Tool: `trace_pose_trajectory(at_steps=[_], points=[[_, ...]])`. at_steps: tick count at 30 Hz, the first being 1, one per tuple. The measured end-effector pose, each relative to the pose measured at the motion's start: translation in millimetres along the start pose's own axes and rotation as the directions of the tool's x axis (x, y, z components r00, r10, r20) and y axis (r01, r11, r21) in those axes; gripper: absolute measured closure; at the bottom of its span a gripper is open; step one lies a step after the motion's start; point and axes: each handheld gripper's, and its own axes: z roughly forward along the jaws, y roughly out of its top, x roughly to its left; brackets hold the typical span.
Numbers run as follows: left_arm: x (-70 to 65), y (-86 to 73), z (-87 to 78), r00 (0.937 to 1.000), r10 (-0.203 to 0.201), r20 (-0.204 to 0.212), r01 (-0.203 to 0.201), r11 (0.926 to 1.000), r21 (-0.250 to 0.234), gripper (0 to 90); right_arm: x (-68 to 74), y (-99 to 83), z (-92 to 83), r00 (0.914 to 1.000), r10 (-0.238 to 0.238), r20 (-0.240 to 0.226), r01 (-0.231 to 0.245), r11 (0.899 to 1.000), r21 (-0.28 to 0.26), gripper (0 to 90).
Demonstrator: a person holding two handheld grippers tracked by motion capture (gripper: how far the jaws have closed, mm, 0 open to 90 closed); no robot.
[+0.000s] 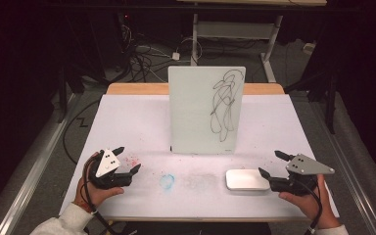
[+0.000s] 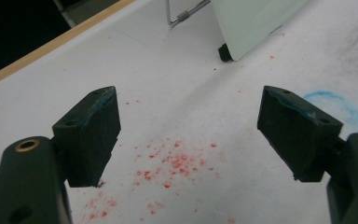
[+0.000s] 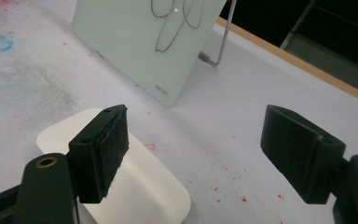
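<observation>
A small whiteboard (image 1: pixel 206 110) stands upright on a wire stand at the middle of the table, with a black scribble (image 1: pixel 223 105) on its right half. A white rounded eraser block (image 1: pixel 247 179) lies flat in front of it to the right. My right gripper (image 1: pixel 270 163) is just right of the block, open, with nothing between its jaws. In the right gripper view (image 3: pixel 193 135) its left jaw hangs over the block's (image 3: pixel 140 182) edge and the board (image 3: pixel 144 37) stands beyond. My left gripper (image 1: pixel 129 158) is open and empty at the front left.
Red specks (image 2: pixel 177 161) dot the white table cover (image 1: pixel 274 127) under the left gripper (image 2: pixel 189 121). A blue ring smudge (image 1: pixel 167 181) lies near the front middle. The board's foot (image 2: pixel 223 52) and wire stand (image 2: pixel 182 16) are ahead of the left gripper. Cables lie on the floor behind.
</observation>
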Motion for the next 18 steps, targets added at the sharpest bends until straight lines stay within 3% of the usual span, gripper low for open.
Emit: trace_pose_trajectory(at_steps=[5, 7, 9, 11, 15, 16, 18], points=[[-3.0, -1.0, 2.8, 1.0000, 0.003, -0.003, -0.003, 0.9999, 0.016, 20.8, -4.5, 0.7, 2.2, 0.9991, -0.018, -0.038, 0.019, 0.999, 0.039, 22.6], [-6.2, -1.5, 3.1, 0.9997, 0.023, -0.005, -0.022, 0.9991, 0.035, 21.0, -5.6, 1.3, 2.1, 0.9986, -0.021, -0.048, 0.023, 0.999, 0.044, 22.6], [-9.2, -2.2, 2.3, 0.9995, 0.032, -0.003, -0.031, 0.9988, 0.037, 21.5, -9.0, 5.3, 3.7, 0.9954, -0.055, -0.079, 0.061, 0.995, 0.074, 22.0], [-11.1, -3.1, 1.6, 0.9996, 0.028, 0.004, -0.029, 0.9987, 0.042, 21.5, -9.9, 6.9, 4.9, 0.9941, -0.054, -0.094, 0.062, 0.995, 0.083, 21.7], [-13.9, -4.1, 0.9, 0.9996, 0.028, 0.009, -0.029, 0.9975, 0.065, 21.4, -11.3, 14.5, 16.3, 0.9781, -0.113, -0.174, 0.141, 0.977, 0.157, 21.1], [-13.7, -4.4, 1.2, 0.9997, 0.023, 0.008, -0.023, 0.9975, 0.067, 21.4, -11.3, 14.5, 16.3, 0.9781, -0.113, -0.174, 0.141, 0.977, 0.157, 21.1], [-13.0, -4.5, 1.3, 0.9999, 0.011, 0.004, -0.011, 0.9976, 0.068, 21.1, -12.6, 18.4, 20.5, 0.9675, -0.123, -0.221, 0.165, 0.969, 0.183, 21.1]])
